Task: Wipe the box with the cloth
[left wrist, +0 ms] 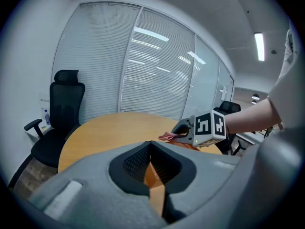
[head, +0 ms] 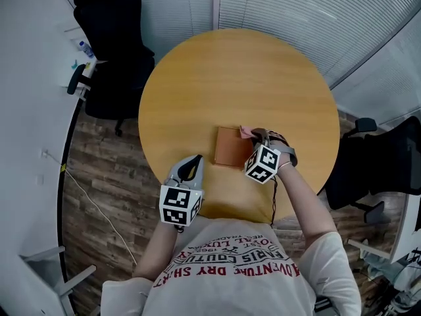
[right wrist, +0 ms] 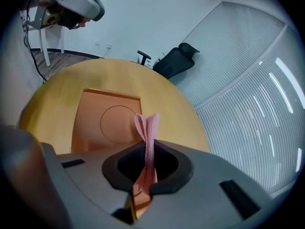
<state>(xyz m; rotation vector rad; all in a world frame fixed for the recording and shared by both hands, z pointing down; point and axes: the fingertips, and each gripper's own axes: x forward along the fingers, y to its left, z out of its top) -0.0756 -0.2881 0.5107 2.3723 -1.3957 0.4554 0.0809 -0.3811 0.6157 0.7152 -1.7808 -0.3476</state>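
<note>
At the table's near edge, closest to the person's body, the left gripper (head: pixel 191 164) hung to the left of the box. Its jaws were pressed together with nothing between them. Just beyond it, the right gripper (head: pixel 255 137) sat at the box's right side, clenched on the cloth (head: pixel 245 131). The cloth was a pink strip pinched upright, with its folded end poking out past the tips.

The box (head: pixel 231 146), flat and orange-brown with a round mark on its lid, lay on the near half of the round table (head: pixel 230 78). The cloth hovered at its far right corner, and whether it touched the lid could not be told.

The wiping looked about to start or barely started. The next move probably called for lowering the cloth flat onto the lid and sweeping it across. The idle left gripper could perhaps steady the box, since so light a thing might slide. Farther off stood a black chair (head: pixel 112 51) and window blinds (head: pixel 309 12).
</note>
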